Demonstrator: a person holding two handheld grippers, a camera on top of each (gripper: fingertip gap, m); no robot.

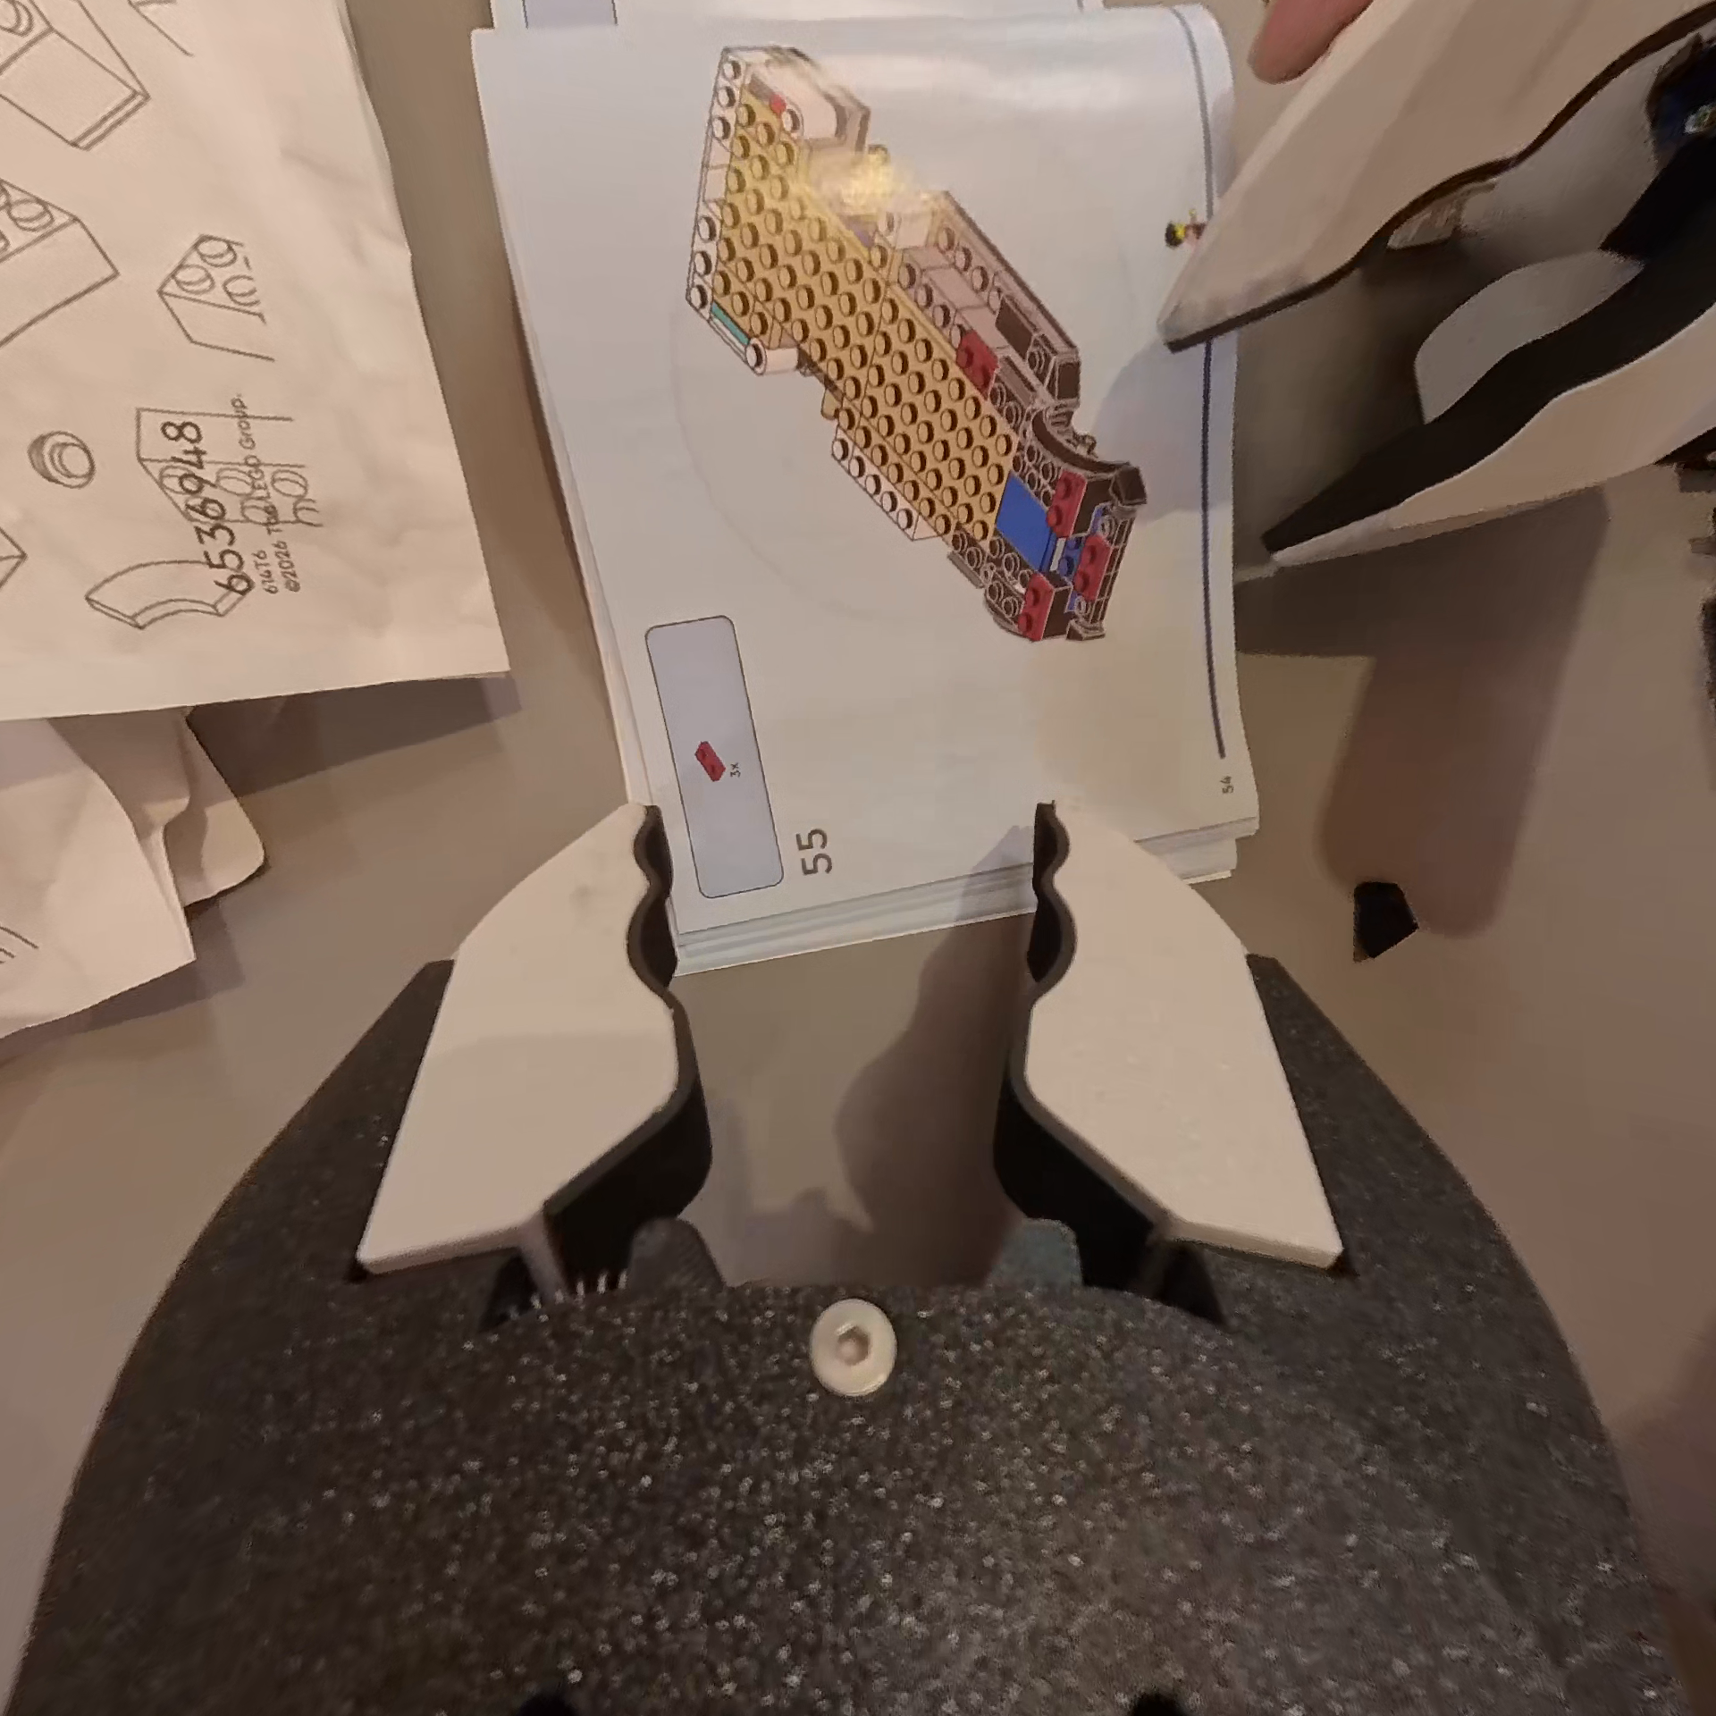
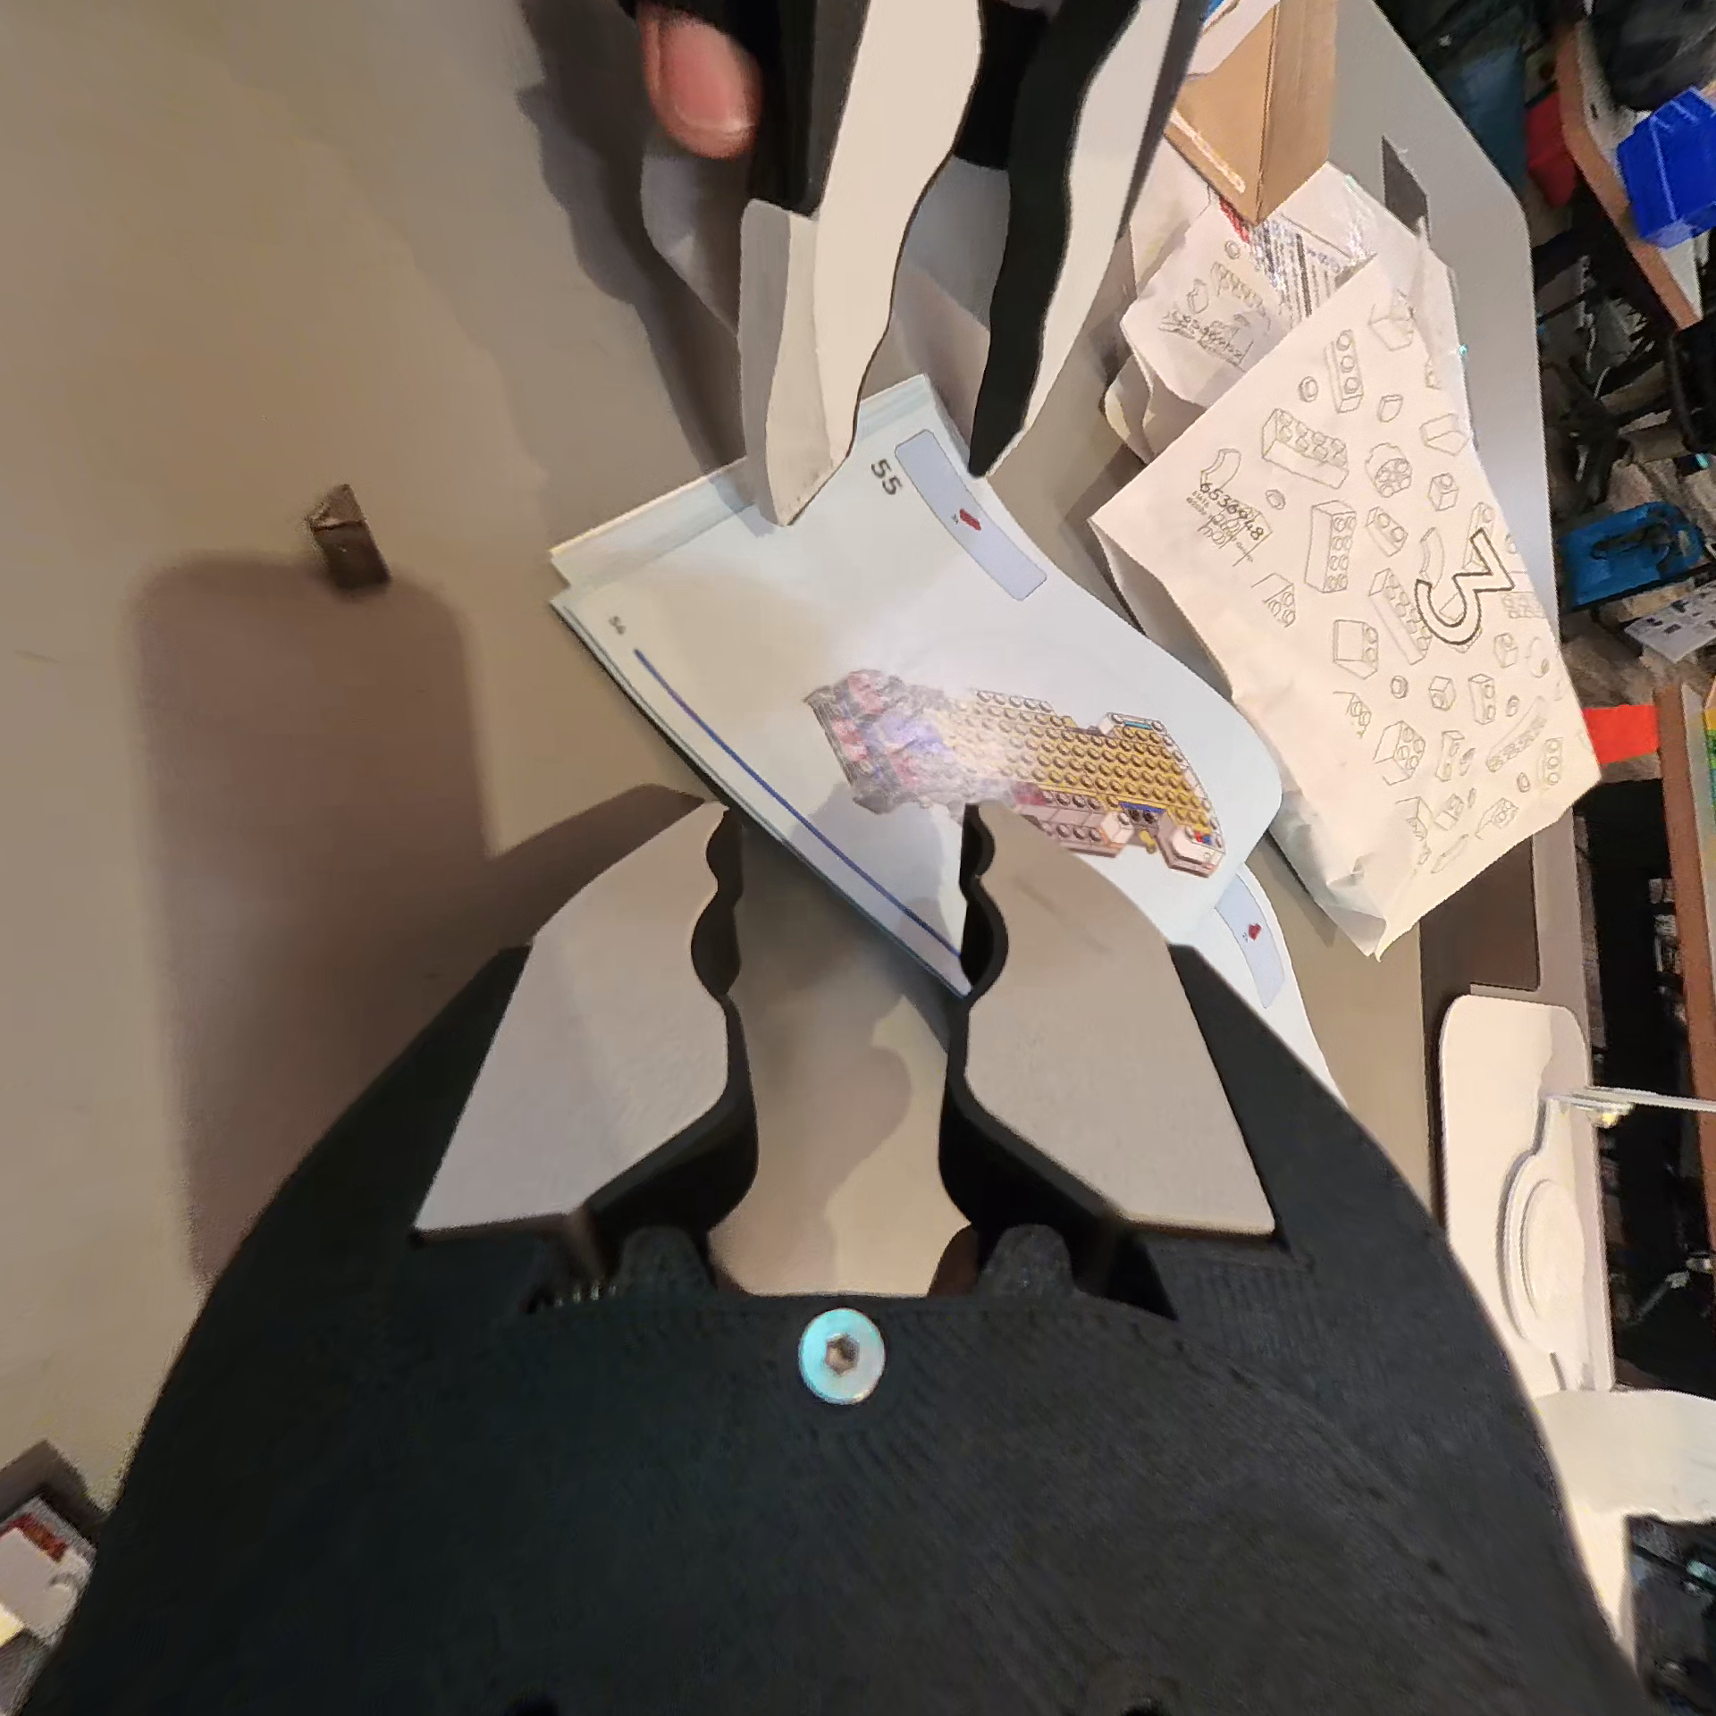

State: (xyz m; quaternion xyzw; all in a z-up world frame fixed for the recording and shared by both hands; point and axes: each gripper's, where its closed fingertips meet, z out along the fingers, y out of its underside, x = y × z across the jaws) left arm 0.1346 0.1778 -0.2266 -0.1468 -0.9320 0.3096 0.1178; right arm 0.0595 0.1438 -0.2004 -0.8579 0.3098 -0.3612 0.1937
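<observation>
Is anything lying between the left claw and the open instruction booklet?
Nothing visible. The left claw stands open right at the near edge of the booklet, with only bare table between its fingers.

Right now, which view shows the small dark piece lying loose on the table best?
The right wrist view: the small dark piece lies whole and unobstructed on bare table, left of the instruction booklet. The left wrist view catches it too, blurred, near the right edge.
</observation>
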